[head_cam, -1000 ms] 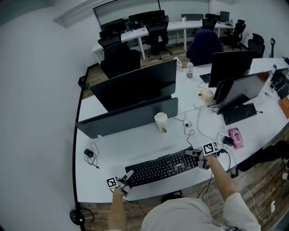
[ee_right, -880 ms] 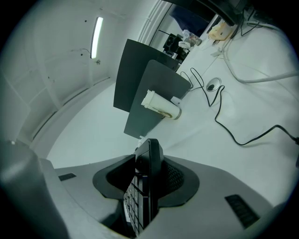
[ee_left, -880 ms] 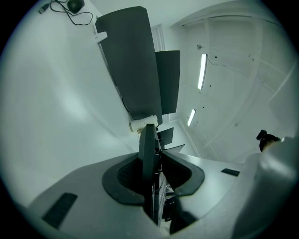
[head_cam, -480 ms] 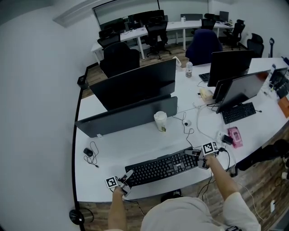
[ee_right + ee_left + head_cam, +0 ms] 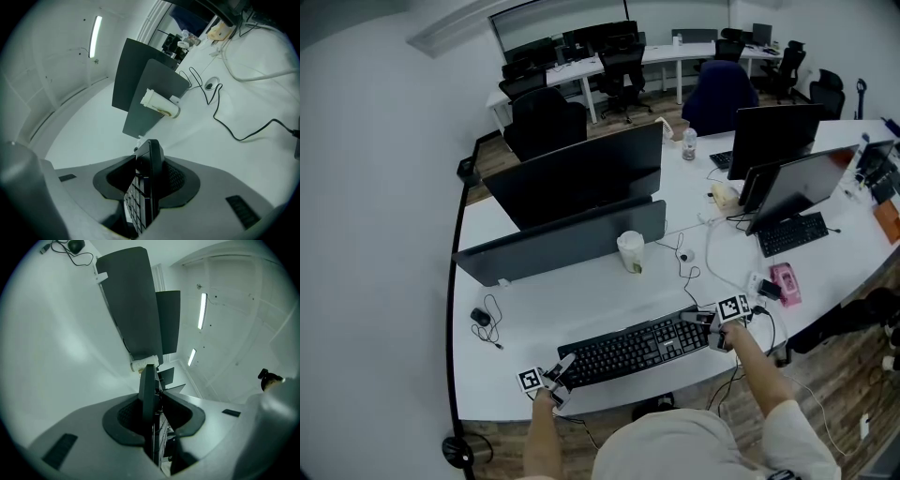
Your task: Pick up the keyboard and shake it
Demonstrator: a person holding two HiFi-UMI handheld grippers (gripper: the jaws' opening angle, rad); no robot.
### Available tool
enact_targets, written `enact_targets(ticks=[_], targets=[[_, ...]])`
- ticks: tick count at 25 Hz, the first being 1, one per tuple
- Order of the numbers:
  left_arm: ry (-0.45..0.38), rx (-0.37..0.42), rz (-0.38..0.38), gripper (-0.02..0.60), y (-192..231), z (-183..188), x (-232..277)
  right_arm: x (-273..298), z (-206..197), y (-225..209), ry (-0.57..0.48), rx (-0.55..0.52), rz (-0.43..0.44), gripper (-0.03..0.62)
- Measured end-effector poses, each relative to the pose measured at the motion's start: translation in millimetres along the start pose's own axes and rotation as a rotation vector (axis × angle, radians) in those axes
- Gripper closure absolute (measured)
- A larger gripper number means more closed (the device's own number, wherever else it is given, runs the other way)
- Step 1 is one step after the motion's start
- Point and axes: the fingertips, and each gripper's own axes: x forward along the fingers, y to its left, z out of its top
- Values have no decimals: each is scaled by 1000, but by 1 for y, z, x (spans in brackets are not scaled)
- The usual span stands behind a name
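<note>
A black keyboard (image 5: 633,349) lies along the front of the white desk (image 5: 581,300), held at both ends. My left gripper (image 5: 560,370) is shut on its left end; in the left gripper view the keyboard's edge (image 5: 149,404) runs between the jaws. My right gripper (image 5: 710,328) is shut on the right end, and the right gripper view has the keyboard (image 5: 145,192) edge-on with its keys facing left. Whether the keyboard rests on the desk or hangs just above it, I cannot tell.
Behind the keyboard stand two dark monitors (image 5: 572,211) and a paper cup (image 5: 631,253). A mouse (image 5: 479,317) with its cable lies at the left. A pink box (image 5: 787,283), cables, another keyboard (image 5: 794,233) and more monitors occupy the right side.
</note>
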Motion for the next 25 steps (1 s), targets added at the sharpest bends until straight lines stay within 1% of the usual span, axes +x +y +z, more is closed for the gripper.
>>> enact_targets(ticks=[2,6,10,19,22,25], targets=[[0,-8,2,448,0,-1,0,-1,-1,1,0,0,-3,421],[8,5,5,448,2,1,1,-2,-1,-1,-5,-1,-5,421],[9,-3,6,448,4,-1,0,-1,-3,-2,-6,4,-6,421],[16,8,-15,448,-2,-1,5,-6,-2,-2,-20,0,0,421],[15,23,-5,448,0,-1,4,-7,-1,-1,-13,4,-8,421],[7,18,-2,448,0,0,2,-6,0,2,-8,-2,-6,421]])
